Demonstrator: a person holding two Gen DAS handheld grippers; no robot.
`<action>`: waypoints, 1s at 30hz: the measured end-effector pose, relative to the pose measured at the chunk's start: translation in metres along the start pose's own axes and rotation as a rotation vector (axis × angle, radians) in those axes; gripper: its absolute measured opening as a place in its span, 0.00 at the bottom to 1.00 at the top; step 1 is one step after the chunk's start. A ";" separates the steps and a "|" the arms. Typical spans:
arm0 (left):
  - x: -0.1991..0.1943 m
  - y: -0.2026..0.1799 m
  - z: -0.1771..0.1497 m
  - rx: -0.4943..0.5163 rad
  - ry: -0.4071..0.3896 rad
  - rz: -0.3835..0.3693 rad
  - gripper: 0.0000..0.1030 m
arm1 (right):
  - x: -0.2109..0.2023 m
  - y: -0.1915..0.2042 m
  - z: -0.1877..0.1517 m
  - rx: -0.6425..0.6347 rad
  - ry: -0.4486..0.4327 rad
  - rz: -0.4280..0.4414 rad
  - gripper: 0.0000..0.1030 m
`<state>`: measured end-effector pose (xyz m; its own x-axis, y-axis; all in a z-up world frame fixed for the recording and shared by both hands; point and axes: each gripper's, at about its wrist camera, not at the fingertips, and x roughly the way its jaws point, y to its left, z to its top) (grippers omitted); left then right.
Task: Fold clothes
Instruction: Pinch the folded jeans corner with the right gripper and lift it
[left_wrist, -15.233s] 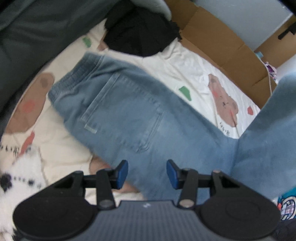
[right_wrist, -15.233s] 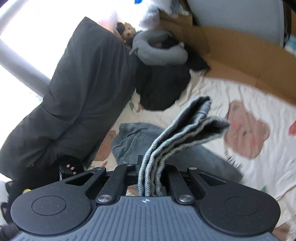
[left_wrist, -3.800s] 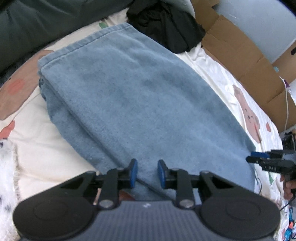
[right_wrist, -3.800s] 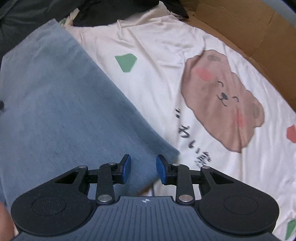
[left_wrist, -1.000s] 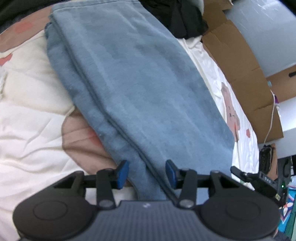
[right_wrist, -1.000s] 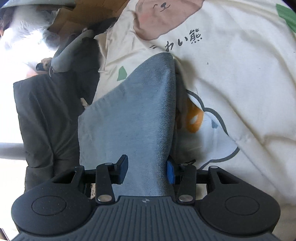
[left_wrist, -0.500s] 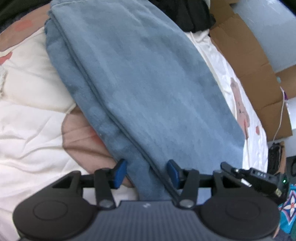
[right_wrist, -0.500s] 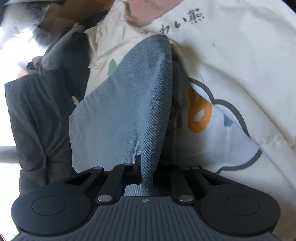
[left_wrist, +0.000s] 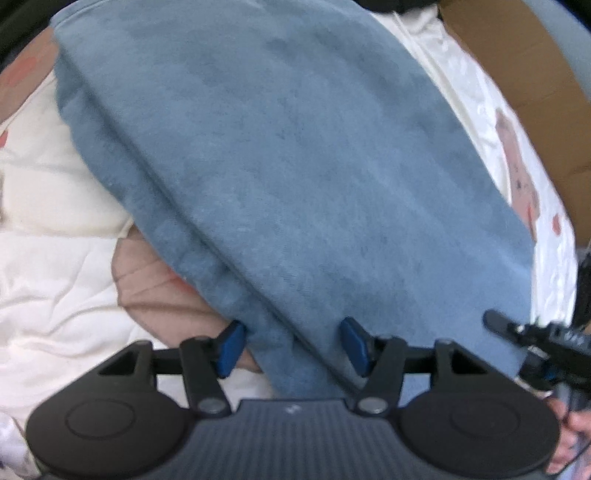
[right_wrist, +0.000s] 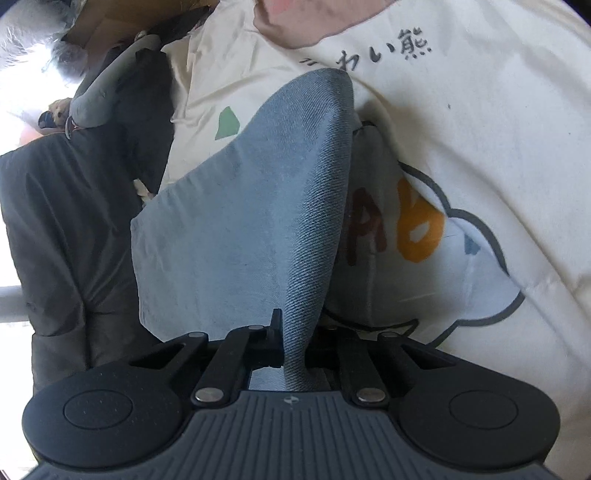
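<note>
The folded jeans (left_wrist: 295, 166) fill the frame's centre on the bear-print bedsheet (left_wrist: 55, 288). The left gripper (left_wrist: 291, 345), jaws just widening, straddles their lower edge; the right gripper (right_wrist: 295, 347) pinches a raised corner.

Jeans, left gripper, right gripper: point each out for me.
jeans (left_wrist: 314, 177), left wrist view, on the flat top layer.
left gripper (left_wrist: 291, 345), left wrist view, midway between its blue fingertips.
right gripper (right_wrist: 295, 347), right wrist view, where the jaws pinch the denim.
</note>
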<state>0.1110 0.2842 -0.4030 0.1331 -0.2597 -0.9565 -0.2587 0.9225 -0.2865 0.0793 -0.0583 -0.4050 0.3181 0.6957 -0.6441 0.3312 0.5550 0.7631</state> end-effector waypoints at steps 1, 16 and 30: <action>0.000 -0.003 0.002 0.013 0.013 0.010 0.58 | -0.002 0.006 0.000 -0.020 0.000 0.000 0.05; -0.075 -0.036 0.015 0.118 -0.022 0.099 0.52 | -0.027 0.045 0.006 -0.078 -0.013 0.033 0.05; -0.121 -0.065 -0.007 0.180 -0.041 0.079 0.52 | -0.066 0.048 0.019 -0.067 -0.075 0.064 0.04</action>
<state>0.1054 0.2541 -0.2696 0.1593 -0.1761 -0.9714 -0.0954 0.9766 -0.1927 0.0909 -0.0861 -0.3273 0.4027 0.6960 -0.5945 0.2491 0.5416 0.8029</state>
